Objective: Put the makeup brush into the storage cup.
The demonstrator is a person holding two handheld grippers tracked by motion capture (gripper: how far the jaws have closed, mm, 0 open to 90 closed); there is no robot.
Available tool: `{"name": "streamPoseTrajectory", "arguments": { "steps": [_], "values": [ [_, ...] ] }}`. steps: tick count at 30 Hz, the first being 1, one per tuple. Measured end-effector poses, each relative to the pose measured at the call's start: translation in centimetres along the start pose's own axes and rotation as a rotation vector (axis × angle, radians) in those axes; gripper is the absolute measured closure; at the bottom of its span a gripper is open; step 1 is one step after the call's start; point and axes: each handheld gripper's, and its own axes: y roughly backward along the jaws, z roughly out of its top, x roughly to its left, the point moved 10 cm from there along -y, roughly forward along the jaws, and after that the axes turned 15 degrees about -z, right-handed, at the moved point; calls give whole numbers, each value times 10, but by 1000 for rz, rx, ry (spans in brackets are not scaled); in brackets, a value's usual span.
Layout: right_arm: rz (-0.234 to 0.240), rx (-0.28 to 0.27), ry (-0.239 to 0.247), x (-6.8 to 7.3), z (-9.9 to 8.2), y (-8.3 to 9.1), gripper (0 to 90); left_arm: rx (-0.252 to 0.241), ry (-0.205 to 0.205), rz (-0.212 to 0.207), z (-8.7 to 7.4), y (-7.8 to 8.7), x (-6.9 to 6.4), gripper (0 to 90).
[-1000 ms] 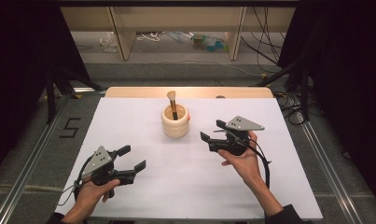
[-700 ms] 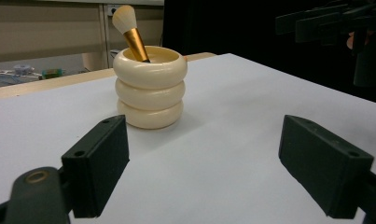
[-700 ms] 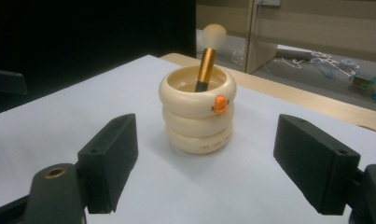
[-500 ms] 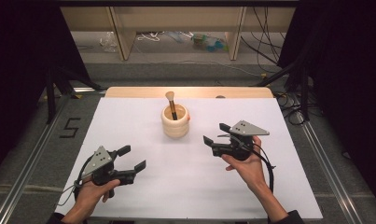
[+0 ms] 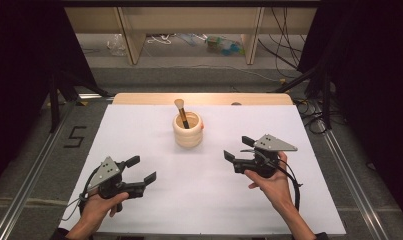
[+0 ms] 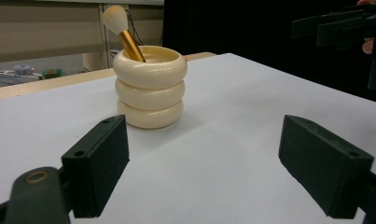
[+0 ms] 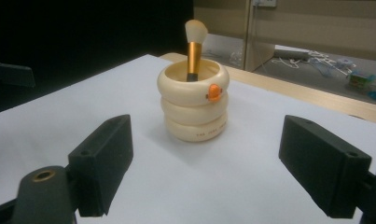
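A white surface [image 5: 154,210] seen from above, with a person's two hands coming in from the near edge, each holding a black two-jaw gripper. Toward the far middle of the surface stands a cream holder [image 5: 187,130] shaped like three stacked rings. A makeup brush [image 5: 181,112] stands in it, its gold handle down inside and its pale bristle head up, leaning to one side.

The left gripper [image 5: 141,170] sits low at the near left of the surface, held in the left hand [image 5: 96,210], jaws pointing toward the holder. Its jaws stand wide apart with nothing between them. In the left gripper view, the holder stands well ahead of the jaws, upright on the surface, apart from both.

The right gripper [image 5: 236,148] is at the near right, held in the right hand [image 5: 271,182], with a grey three-cornered plate on top. Its jaws have just been opening and stand wide apart, with nothing between them. In the right gripper view, the holder stands ahead, between the lines of the two jaws but well clear of them, and shows a small orange tab [image 7: 214,92] on its top ring and a line of small lettering, too small to read, on the bottom ring.

Neither gripper touches the holder or the brush.
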Motion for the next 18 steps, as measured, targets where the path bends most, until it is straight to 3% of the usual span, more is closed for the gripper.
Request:
{"name": "streamPoseTrajectory", "arguments": {
  "steps": [6,11,15,17,18],
  "values": [
    [6,-20,-1,-1,-4,8,167,-1,0,1,0,1,0,161],
    [-9,-25,43,-4,-11,17,160,-1,-1,1,-1,0,0,161],
    [-5,-28,49,-3,-18,24,157,1,1,1,-1,0,0,161],
    [0,0,34,-2,-24,30,157,0,1,0,-1,0,0,161],
    [-10,-23,44,-4,-23,30,156,-1,1,0,0,0,0,161]
  ]
}}
